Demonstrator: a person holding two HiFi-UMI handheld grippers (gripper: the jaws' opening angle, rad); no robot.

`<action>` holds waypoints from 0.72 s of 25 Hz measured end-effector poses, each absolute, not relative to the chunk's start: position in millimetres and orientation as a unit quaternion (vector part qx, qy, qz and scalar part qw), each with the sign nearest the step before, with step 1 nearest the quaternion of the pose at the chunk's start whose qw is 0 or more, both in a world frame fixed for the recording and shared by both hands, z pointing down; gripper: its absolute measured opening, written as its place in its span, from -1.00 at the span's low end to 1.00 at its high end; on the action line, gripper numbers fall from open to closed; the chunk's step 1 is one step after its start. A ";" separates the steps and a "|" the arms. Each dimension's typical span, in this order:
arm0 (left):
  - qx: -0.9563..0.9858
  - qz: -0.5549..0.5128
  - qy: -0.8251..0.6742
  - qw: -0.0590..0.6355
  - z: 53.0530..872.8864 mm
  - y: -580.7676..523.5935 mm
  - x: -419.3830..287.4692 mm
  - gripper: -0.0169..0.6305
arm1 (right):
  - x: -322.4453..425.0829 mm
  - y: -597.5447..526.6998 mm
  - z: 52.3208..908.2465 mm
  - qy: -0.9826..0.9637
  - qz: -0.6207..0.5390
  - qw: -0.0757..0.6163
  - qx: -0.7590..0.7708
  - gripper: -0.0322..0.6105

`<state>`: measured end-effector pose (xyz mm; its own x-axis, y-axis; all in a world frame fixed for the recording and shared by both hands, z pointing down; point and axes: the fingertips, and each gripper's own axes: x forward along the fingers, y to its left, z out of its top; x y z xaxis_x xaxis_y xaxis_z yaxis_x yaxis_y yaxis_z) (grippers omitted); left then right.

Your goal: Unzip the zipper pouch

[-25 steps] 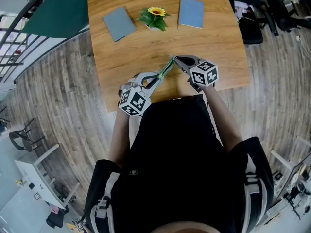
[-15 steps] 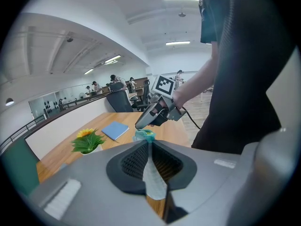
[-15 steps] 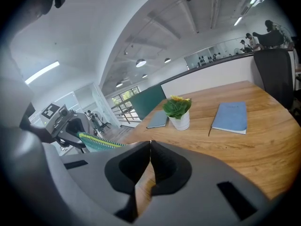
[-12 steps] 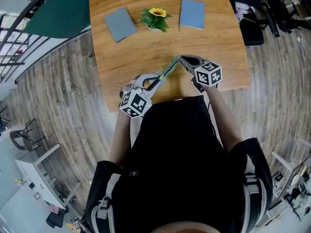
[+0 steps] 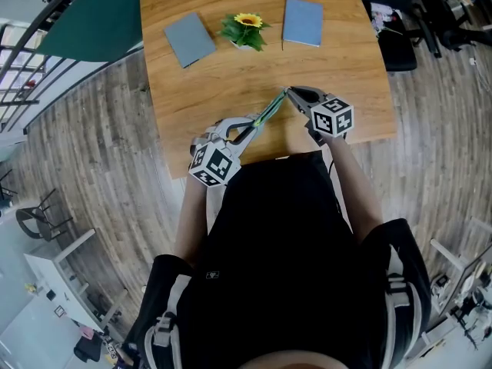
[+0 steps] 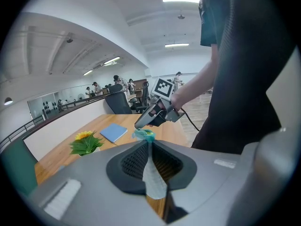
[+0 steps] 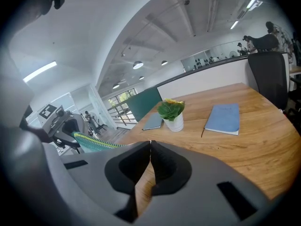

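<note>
We have open table (image 5: 231, 68) ahead of both grippers, with its near edge just behind them. Our left gripper (image 5: 252, 124) pinches the zipper pouch (image 5: 269, 108). Our right gripper (image 5: 289, 91), pressed together at the pouch's far end, has drawn slightly further away. Only the left gripper view shows fabric clamped.
</note>
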<state>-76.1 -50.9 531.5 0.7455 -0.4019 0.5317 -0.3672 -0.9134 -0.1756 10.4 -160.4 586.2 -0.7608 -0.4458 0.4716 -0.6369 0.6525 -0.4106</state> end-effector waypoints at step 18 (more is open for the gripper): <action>-0.936 -0.286 0.203 0.027 532.1 -48.5 -76.5 -0.86 | 18.8 -163.5 583.8 -0.891 0.280 0.160 0.321 -0.87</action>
